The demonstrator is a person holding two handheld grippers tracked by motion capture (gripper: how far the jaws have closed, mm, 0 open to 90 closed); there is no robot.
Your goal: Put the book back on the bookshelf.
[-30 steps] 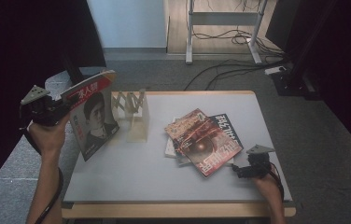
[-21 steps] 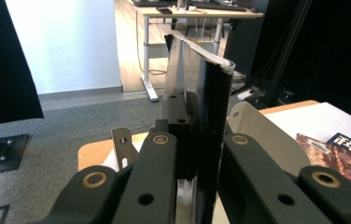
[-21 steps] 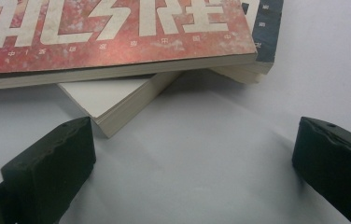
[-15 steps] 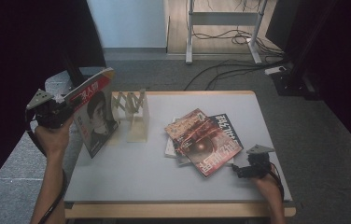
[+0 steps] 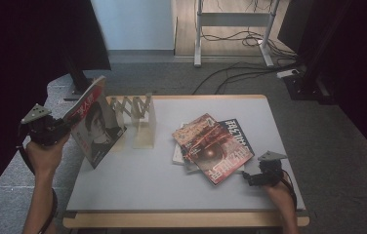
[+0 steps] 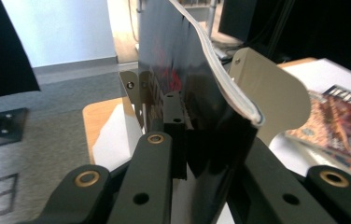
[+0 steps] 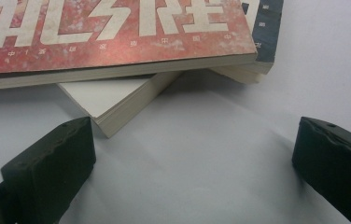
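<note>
a grey table [image 5: 172, 180] stands on dark carpet. at its left edge the left gripper [image 5: 50, 130] has its fingers pinched tight on a magazine [image 5: 93, 122] – held up on end beside the book rack [image 5: 137, 117]. near the right edge, the right gripper [image 5: 259, 176] rests with fingers wide apart and nothing between them – just by the pile of magazines [image 5: 211, 146].

We see left gripper [image 5: 60, 127] with clamped magazine [image 5: 95, 124] shifted toward desk [image 5: 147, 180], lower than before. Magazine's bottom edge now down at desk surface, just beside beige folding rack [image 5: 140, 119]; cover stands steeper, closer to rack.
</note>
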